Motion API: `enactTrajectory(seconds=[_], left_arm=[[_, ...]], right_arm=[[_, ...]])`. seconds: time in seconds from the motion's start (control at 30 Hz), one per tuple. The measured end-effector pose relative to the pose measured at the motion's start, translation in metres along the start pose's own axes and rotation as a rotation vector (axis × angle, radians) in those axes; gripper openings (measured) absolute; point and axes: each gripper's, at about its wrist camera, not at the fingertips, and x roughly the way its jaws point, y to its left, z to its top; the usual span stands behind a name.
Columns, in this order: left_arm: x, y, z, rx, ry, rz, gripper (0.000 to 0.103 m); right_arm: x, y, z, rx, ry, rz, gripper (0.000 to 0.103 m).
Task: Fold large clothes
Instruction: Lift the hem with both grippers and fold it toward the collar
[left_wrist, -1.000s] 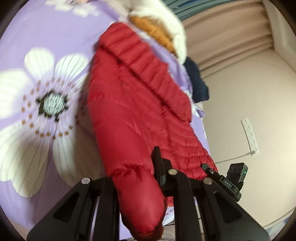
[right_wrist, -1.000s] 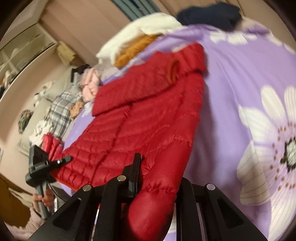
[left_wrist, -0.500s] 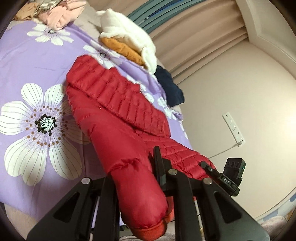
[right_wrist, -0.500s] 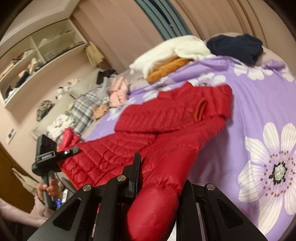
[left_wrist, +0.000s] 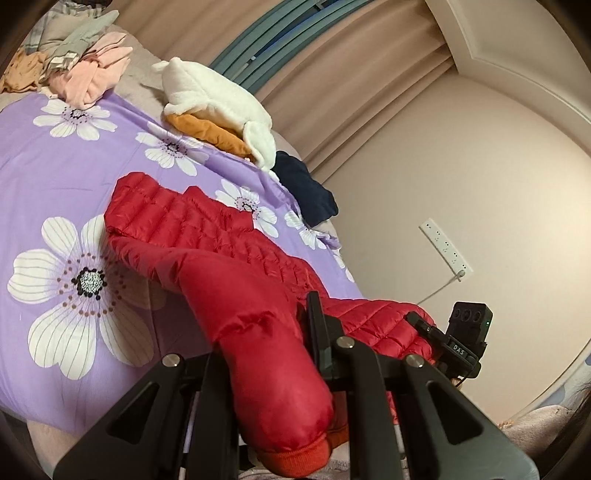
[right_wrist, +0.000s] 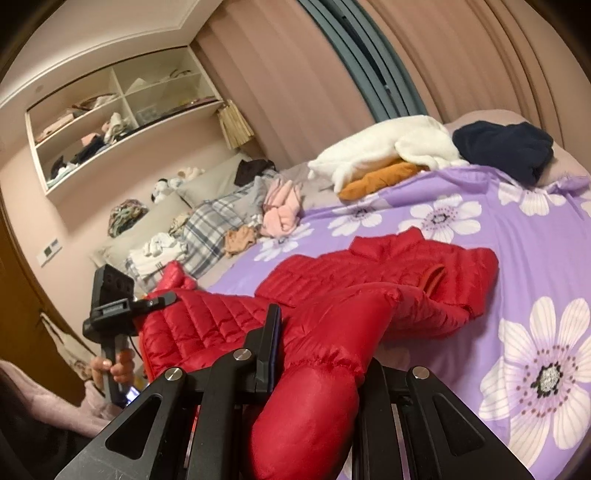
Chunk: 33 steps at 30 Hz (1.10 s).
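A red quilted puffer jacket lies on a purple flowered bedspread, collar end far from me, hem end lifted off the near bed edge. My left gripper is shut on a bunched red part of the jacket, an orange-red cuff hanging below. My right gripper is shut on another bunched red part. The jacket sags between both grippers. The right gripper shows in the left wrist view; the left one shows in the right wrist view.
A white fleece on an orange garment and a navy garment lie at the bed's far side. Pink and plaid clothes pile by the pillows. A wall with a socket strip stands to the right. Wall shelves hang behind.
Both grippers have pulled back and up from the bed, keeping their hold. The jacket's near end has lifted and stretched toward me; more of the room is in view.
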Motion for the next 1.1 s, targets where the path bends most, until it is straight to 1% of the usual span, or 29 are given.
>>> enactTrajectory(seconds=[0.17,0.33,0.57,1.1], left_arm=[[0.004,0.007,0.003,-0.025,0.006,-0.005,0.014],[0.007,0.005,0.005,-0.011,0.014,0.008,0.014],[0.01,0.01,0.012,-0.019,0.012,0.022,0.014],[0.031,0.02,0.037,-0.029,0.013,0.064,0.015]], right_arm=[[0.002,-0.01,0.001,0.031,-0.002,-0.003,0.018],[0.005,-0.013,0.001,0.044,-0.002,0.0,0.018],[0.007,-0.021,0.004,0.08,-0.014,0.013,0.018],[0.023,-0.042,0.026,0.147,-0.02,0.013,0.018]])
